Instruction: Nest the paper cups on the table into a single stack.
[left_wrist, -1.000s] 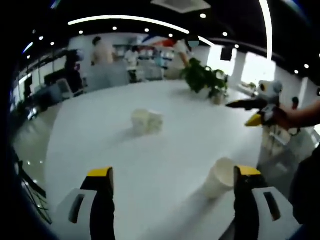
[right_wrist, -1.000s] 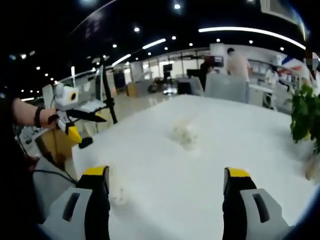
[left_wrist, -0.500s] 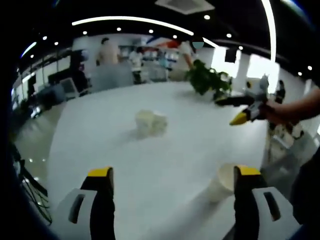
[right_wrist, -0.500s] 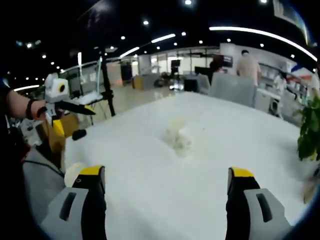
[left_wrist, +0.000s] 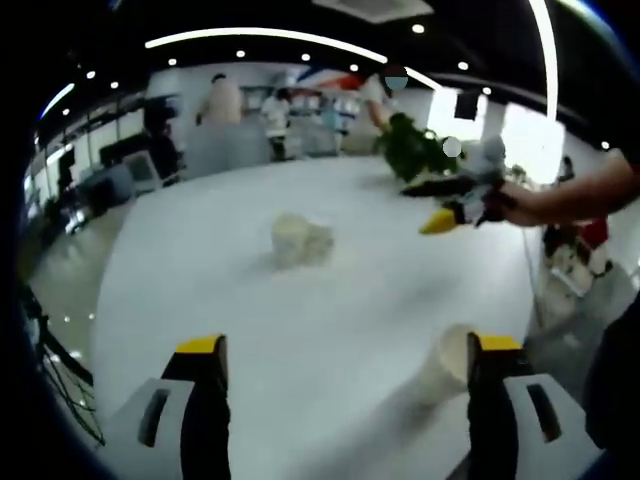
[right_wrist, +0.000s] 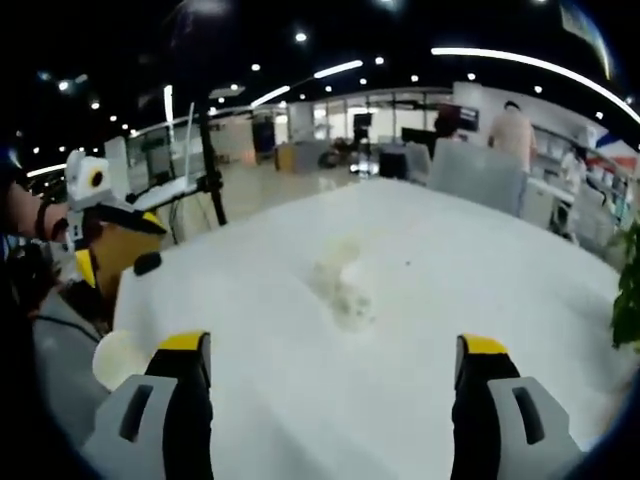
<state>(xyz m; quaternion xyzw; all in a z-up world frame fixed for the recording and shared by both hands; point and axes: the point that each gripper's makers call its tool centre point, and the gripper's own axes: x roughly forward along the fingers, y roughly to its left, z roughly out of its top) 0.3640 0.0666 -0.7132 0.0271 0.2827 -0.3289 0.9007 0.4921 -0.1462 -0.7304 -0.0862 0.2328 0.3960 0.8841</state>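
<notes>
Two or three pale paper cups (left_wrist: 300, 240) sit close together in the middle of the white table (left_wrist: 330, 310); in the right gripper view this cluster (right_wrist: 340, 285) is blurred. A single cup (left_wrist: 443, 366) stands tilted just left of my left gripper's right jaw, and it is also at the table's near corner (right_wrist: 118, 358). My left gripper (left_wrist: 347, 350) is open above the table, empty. My right gripper (right_wrist: 333, 350) is open and empty too. In the left gripper view the right gripper (left_wrist: 428, 206) hovers right of the cluster. The left gripper (right_wrist: 118, 240) is at the far left.
A potted plant (left_wrist: 412, 148) stands at the table's far side, and its leaves (right_wrist: 630, 300) reach the right edge. Chairs and several people are beyond the table. A black stand (right_wrist: 210, 160) rises past the left table edge.
In the left gripper view the right gripper has travelled left toward the cup cluster. The right view has closed in on the cluster, and the single cup has come in at its left.
</notes>
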